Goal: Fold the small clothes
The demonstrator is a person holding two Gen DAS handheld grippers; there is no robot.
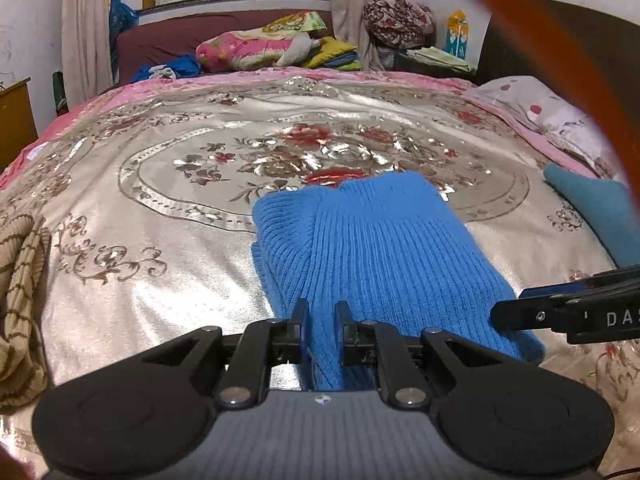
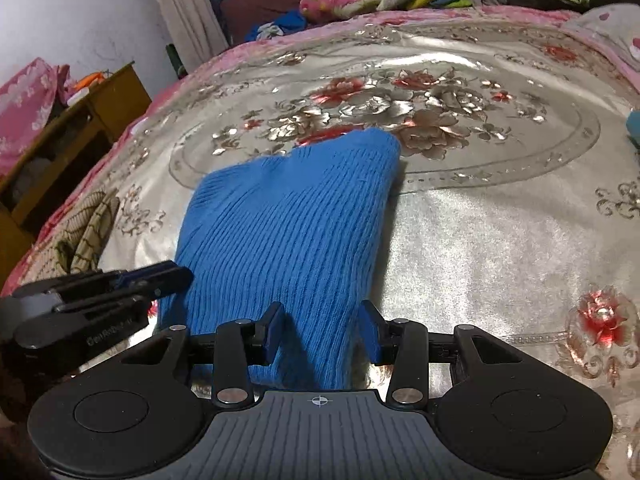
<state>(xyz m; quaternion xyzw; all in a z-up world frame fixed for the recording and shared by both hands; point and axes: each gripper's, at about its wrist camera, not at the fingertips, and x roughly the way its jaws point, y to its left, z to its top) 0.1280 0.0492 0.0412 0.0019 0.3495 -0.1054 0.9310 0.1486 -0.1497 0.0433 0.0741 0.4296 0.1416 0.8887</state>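
Note:
A blue ribbed knit garment (image 1: 380,248) (image 2: 288,220) lies partly folded on the shiny floral bedspread (image 1: 160,184) (image 2: 500,240). My left gripper (image 1: 321,316) is shut on a pinched fold at the garment's near left edge; in the right wrist view it (image 2: 180,276) reaches in from the left. My right gripper (image 2: 322,320) stands open around the near edge of the knit, with a thin gap beside its right pad (image 2: 370,332). In the left wrist view it (image 1: 508,304) comes in from the right over the garment's near right corner.
A tan patterned garment (image 1: 20,280) (image 2: 88,232) is heaped at the bed's left edge. A teal cloth (image 1: 600,212) lies at the right. Pillows and bedding (image 1: 256,46) pile up at the far side. A wooden cabinet (image 2: 80,120) stands left of the bed.

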